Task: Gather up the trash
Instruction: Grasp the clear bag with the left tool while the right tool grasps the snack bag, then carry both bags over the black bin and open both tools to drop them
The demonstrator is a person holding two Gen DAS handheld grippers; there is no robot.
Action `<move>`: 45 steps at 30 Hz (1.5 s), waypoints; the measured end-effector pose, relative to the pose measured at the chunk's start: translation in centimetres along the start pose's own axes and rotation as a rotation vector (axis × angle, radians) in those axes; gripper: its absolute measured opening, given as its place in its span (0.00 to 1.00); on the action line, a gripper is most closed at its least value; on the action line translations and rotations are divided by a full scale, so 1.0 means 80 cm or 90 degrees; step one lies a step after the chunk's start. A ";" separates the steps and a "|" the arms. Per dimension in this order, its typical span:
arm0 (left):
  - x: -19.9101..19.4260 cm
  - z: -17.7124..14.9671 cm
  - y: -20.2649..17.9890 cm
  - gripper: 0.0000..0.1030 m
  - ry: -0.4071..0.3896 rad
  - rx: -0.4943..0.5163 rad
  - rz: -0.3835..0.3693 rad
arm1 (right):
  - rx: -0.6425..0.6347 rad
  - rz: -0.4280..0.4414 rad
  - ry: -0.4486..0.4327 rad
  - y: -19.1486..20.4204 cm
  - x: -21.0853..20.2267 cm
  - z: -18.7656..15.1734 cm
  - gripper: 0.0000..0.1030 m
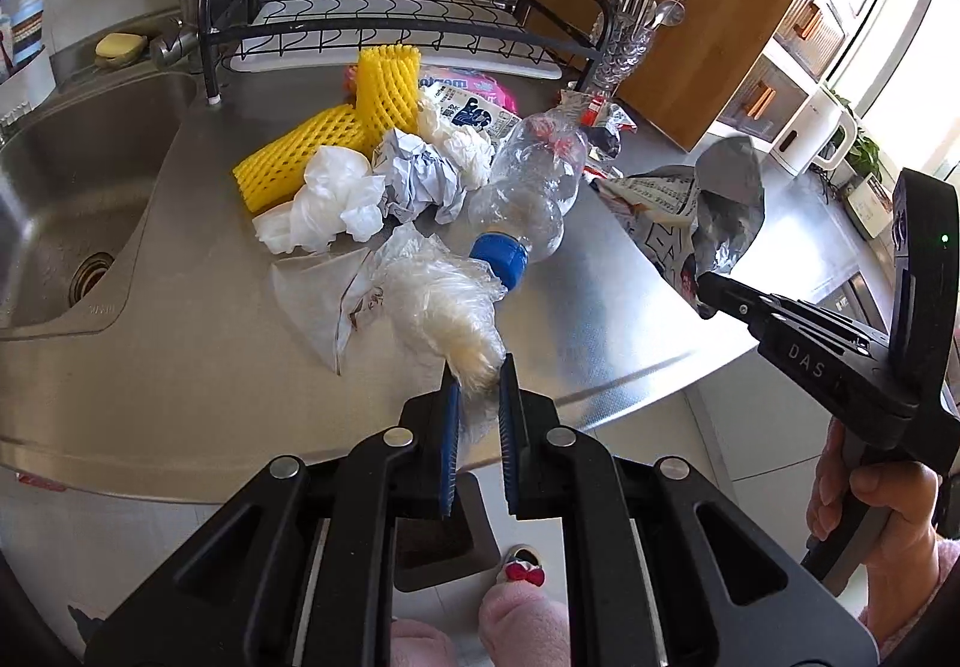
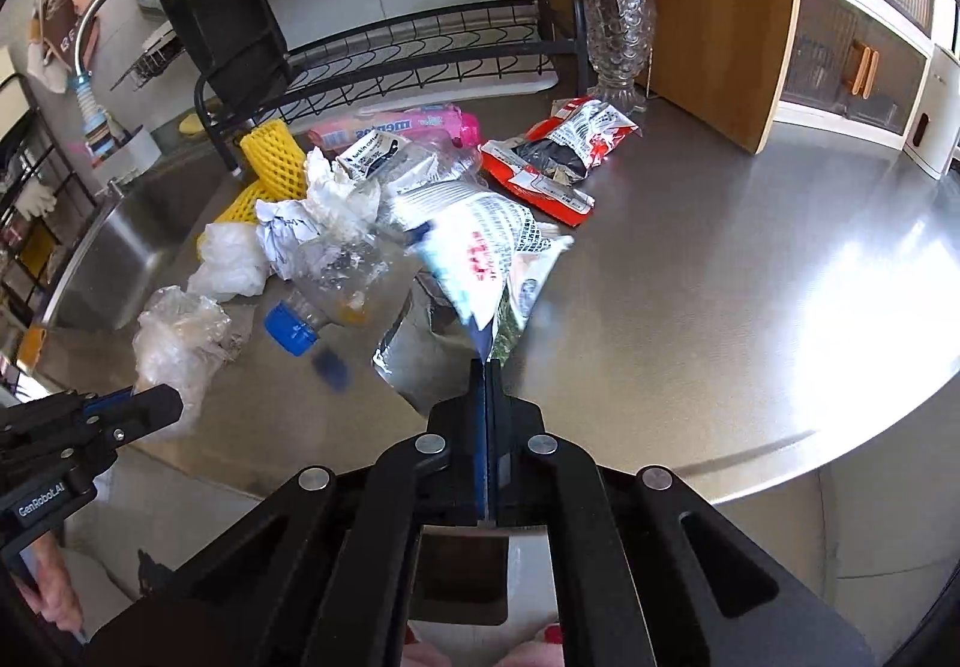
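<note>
My left gripper (image 1: 480,367) angles down over the counter (image 1: 570,319) edge, clamped on a crumpled plastic bag (image 1: 438,301). My right gripper (image 2: 486,361), likewise tilted, pinches a printed foil wrapper (image 2: 480,259) above the counter, beside the trash pile.

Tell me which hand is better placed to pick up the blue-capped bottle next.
Neither is free yet: the left gripper is shut on the crumpled clear bag, the right gripper on the printed wrapper. Once emptied, probably left: the bottle lies straight ahead of it, cap nearest.
</note>
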State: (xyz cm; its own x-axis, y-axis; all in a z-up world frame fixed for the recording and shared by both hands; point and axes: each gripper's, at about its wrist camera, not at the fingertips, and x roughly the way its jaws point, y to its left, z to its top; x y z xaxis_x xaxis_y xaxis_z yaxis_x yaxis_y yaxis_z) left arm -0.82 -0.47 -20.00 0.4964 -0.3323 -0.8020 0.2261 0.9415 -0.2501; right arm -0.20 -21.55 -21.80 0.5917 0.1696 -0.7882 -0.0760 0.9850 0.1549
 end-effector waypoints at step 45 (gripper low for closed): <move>0.249 -0.291 0.059 0.10 0.290 -0.121 -0.027 | 0.168 0.094 0.400 -0.004 0.220 -0.299 0.02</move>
State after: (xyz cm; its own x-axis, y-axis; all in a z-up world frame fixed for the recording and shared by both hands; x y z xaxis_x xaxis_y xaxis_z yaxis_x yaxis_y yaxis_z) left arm -9.38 -1.31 -49.75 0.0642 -0.3523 -0.9337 0.0604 0.9353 -0.3488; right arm -8.98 -18.16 -50.01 0.0082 0.3655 -0.9308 0.1256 0.9231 0.3635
